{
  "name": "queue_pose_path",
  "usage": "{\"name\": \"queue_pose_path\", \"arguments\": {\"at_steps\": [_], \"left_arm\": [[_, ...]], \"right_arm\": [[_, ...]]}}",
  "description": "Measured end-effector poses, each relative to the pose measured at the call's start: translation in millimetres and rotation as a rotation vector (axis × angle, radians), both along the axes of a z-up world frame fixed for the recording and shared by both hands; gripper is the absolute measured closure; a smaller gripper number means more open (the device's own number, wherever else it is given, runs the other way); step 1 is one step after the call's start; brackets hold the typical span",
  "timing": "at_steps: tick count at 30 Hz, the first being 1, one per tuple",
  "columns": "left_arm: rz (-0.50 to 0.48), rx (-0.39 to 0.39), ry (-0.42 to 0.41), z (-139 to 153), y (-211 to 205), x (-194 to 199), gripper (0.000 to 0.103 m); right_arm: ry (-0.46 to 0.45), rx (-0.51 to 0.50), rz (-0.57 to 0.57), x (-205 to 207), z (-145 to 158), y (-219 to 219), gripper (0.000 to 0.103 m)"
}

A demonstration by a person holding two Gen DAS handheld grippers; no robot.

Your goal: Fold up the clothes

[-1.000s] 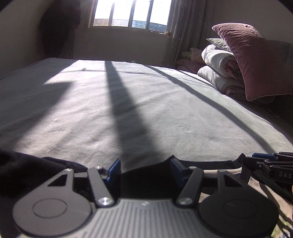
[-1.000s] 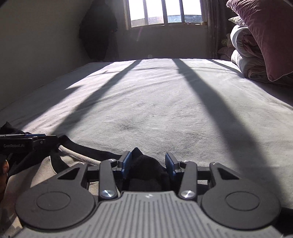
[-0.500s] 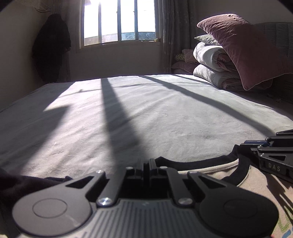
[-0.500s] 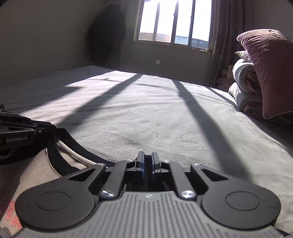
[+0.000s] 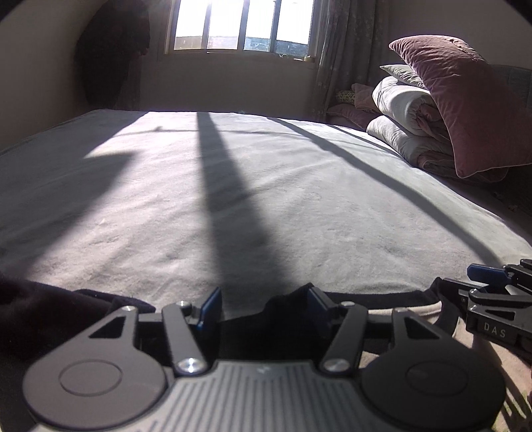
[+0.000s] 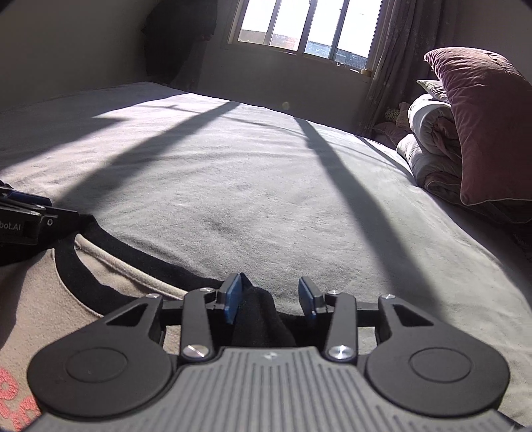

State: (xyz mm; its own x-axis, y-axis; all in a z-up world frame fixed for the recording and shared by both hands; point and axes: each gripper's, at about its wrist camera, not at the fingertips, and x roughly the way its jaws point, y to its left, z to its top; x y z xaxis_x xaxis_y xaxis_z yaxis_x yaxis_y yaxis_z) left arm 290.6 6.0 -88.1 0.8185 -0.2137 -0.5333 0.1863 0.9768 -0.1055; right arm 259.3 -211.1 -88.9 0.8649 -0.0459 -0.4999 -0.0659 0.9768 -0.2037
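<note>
Two grippers sit low at the near edge of the bed (image 5: pixel 266 186), and you have lots of open room ahead. The grey bed cover runs flat and bare all the way to the far edge under the window (image 5: pixel 239 25). Long dark shadow stripes cross it. At the far right corner, a dark pink pillow (image 5: pixel 465 109) leans on a rolled white blanket (image 5: pixel 405 113), well apart from your tools.

Your shirt (image 6: pixel 43 292) lies flat along the near edge. It is light tan with a black collar band, and some pink print shows at its lower left in the right view. The black shoulder cloth bunches up at each end.

Your left gripper (image 5: pixel 262 307) has just been opening. Its blue pads stand apart, with a bump of black cloth between them, close by the right pad. Your right gripper (image 6: pixel 271 295) has just been opening too. Its pads stand apart, with a black fold standing up between them beside the left pad.
</note>
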Motion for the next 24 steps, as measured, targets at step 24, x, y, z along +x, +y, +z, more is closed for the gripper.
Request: {"name": "queue_pose_path", "arguments": {"at_steps": [24], "left_arm": [[0.007,-0.219,0.156,86,-52,-17,0.016]], "right_arm": [[-0.128,0.264,-0.135,-49,77,-79,0.018]]}}
